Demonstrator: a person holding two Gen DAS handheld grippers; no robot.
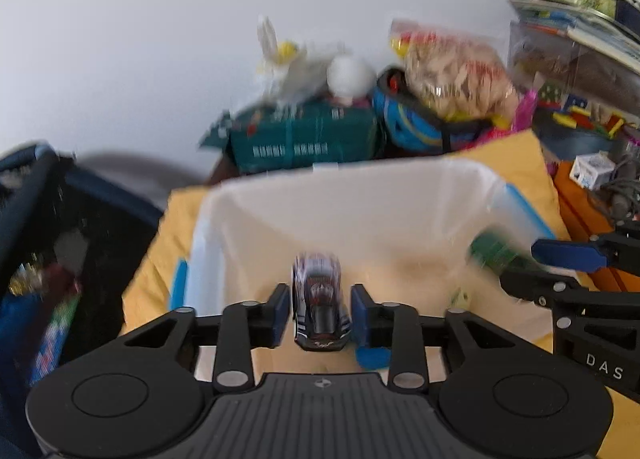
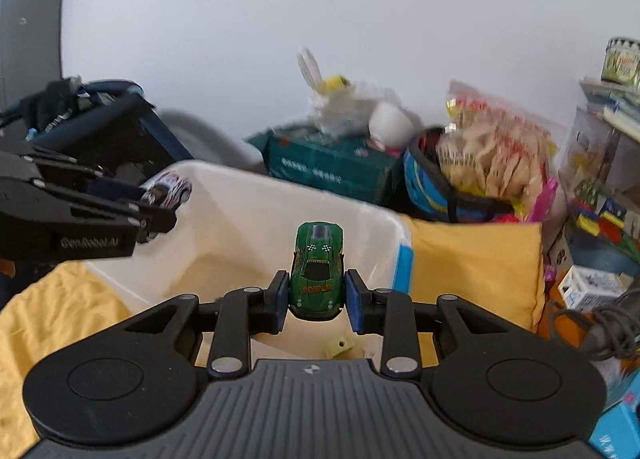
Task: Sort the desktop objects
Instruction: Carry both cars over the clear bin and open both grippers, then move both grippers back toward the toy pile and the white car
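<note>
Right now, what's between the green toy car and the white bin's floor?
Bare air, right wrist view: green toy car hangs above white bin, yellow block below.

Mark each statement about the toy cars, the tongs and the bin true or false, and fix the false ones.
1. The right tongs grip a green toy car. True.
2. The left tongs have a white-and-black patterned toy car between their fingers. True.
3. The translucent white plastic bin stands on a bare wooden floor. False: it rests on a yellow cloth.
4. The green toy car is marked "TURBO". False: it reads "POWER".
5. Both cars lie on the bin's bottom. False: both are up at the tongs, above the bin.
</note>
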